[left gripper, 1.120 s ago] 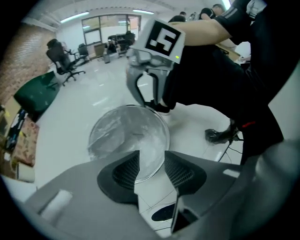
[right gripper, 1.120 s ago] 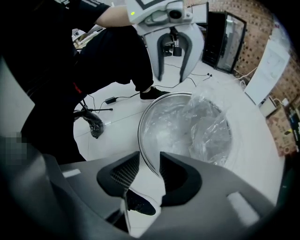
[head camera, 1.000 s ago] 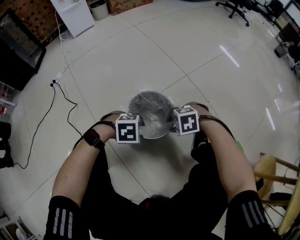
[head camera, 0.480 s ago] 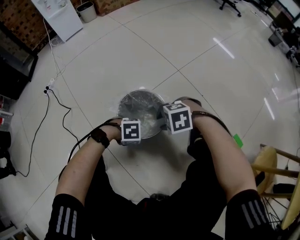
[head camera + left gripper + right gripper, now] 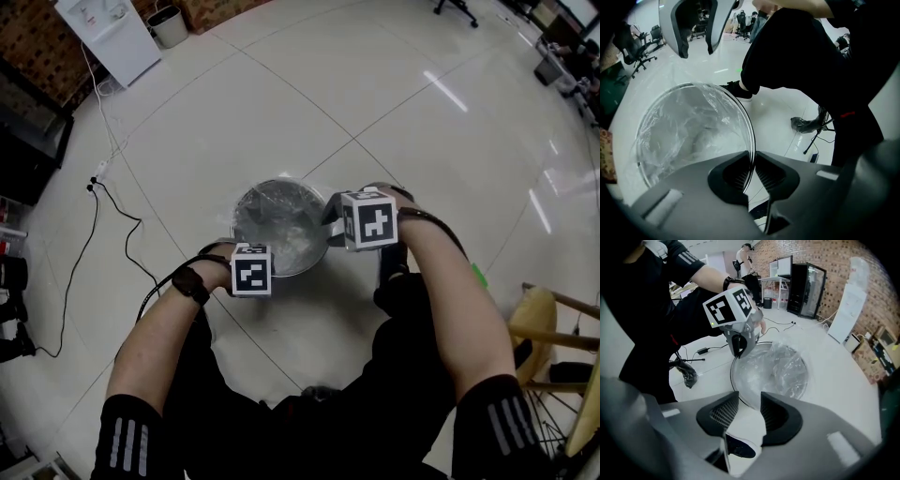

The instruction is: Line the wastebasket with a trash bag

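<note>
A round metal wastebasket (image 5: 246,202) stands on the tiled floor, lined with a clear trash bag (image 5: 281,234) that crinkles inside it (image 5: 689,136). My left gripper (image 5: 257,264) is at the basket's near-left rim. Its jaws have just been closing, and they pinch the wire rim and the bag's edge (image 5: 751,171). My right gripper (image 5: 352,225) hovers above the rim's right side. It stands open (image 5: 750,411) with only floor and a shoe showing through the gap. The right gripper view shows the left gripper (image 5: 738,351) at the rim.
A black cable (image 5: 103,216) snakes over the floor at the left. A white cabinet (image 5: 103,28) and a small bin (image 5: 169,23) stand far back. A wooden chair (image 5: 553,347) is at the right. My legs and shoes (image 5: 738,89) stand close beside the basket.
My left gripper has sunk toward me onto the basket's near-left rim. The right gripper has lifted a little and shifted right.
</note>
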Motion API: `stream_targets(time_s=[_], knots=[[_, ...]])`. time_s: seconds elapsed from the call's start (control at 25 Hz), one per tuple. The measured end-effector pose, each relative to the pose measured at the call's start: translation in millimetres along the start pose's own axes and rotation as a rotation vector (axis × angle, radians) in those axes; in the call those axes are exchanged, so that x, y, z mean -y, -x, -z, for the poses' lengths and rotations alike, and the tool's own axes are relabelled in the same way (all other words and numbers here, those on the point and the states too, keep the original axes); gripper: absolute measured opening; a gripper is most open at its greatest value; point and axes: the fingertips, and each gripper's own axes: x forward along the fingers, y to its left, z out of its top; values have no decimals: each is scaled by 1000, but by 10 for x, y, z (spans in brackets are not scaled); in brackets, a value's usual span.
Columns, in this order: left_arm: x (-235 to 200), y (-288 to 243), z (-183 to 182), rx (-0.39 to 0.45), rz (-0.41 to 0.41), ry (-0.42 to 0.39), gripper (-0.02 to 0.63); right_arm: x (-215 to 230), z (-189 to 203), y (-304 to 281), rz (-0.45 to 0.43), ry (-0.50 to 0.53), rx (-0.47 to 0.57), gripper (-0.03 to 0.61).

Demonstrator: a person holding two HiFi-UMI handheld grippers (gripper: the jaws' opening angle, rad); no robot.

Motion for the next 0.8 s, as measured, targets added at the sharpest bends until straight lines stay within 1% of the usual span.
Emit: stream_targets(time_s=[0.16, 0.32, 0.44, 0.52, 0.6, 0.64, 0.68, 0.72, 0.76, 0.8], knots=[[15, 86, 33, 0, -27, -8, 35, 51, 127, 1, 11, -26, -11, 156], [15, 226, 14, 4, -66, -16, 13, 87, 352, -52, 17, -57, -58, 156], [24, 366, -49, 25, -98, -26, 8, 187, 468, -88, 52, -85, -67, 156], [70, 418, -69, 37, -103, -35, 8, 253, 498, -125, 72, -97, -62, 156], [126, 421, -69, 39, -102, -45, 8, 268, 538, -176, 69, -99, -65, 150], [151, 414, -69, 39, -103, -49, 8, 259, 566, -198, 63, -105, -67, 138], [174, 406, -71, 38, -104, -52, 8, 248, 597, -216, 57, -113, -68, 102], [199, 398, -72, 37, -104, -55, 8, 240, 628, -229, 54, -119, -70, 50], [222, 391, -71, 36, -103, -58, 8, 240, 650, -230, 55, -120, -73, 29], [238, 383, -71, 35, -103, -60, 8, 246, 659, -209, 60, -117, -77, 29]])
